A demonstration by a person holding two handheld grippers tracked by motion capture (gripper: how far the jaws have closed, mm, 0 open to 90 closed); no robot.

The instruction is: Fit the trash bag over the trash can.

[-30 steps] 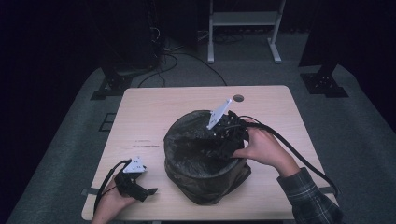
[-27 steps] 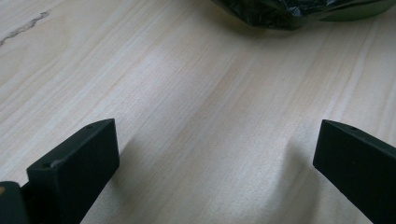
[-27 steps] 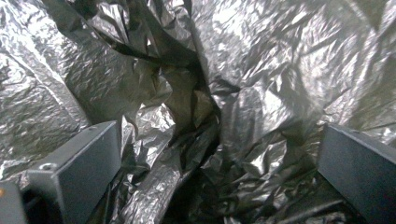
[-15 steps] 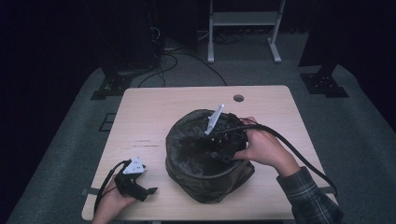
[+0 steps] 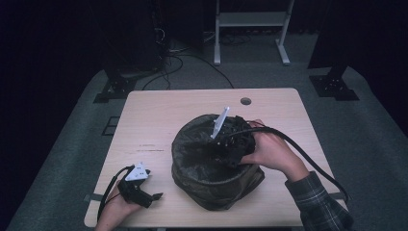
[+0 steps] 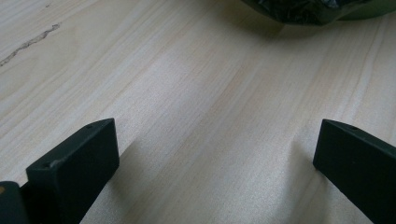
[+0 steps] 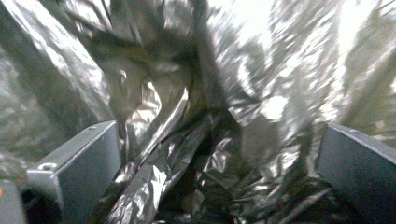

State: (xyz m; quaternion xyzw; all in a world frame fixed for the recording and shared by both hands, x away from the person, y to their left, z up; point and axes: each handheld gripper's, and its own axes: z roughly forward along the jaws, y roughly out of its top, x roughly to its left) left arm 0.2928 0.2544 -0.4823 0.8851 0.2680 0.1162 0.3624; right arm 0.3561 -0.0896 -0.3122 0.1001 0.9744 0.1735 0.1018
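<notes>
The room behind my table point(image 5: 159, 120) is dark, with black stands, cables on a grey carpet and a pale metal frame at the back. The table itself is light wood with a small round hole point(image 5: 246, 101) in it beyond the bin.

I take the bin point(image 5: 216, 185) as my landmark: a squat, soft-sided olive container standing on the table, lined with a crinkled dark plastic bag point(image 7: 196, 116). My right gripper point(image 5: 226, 149) is down inside the bin's mouth, held by my right hand point(image 5: 269, 151), which rests at the bin's right rim; the grey plate stands tilted above the opening and the cable arcs off to the right of the bin. In the right gripper view I look straight into the liner: shiny, creased folds lie between and beyond the two jaws, which stand wide apart. I cannot tell whether either jaw touches the plastic, and nothing is pinched between them.

My left gripper point(image 5: 144, 195) lies low on the table to the left of the bin, near the table's front edge and apart from the bin, in my left hand point(image 5: 115, 207). In the left gripper view its jaws are spread wide over bare wood, and the bin's base shows at the top edge, ahead of the jaws.
</notes>
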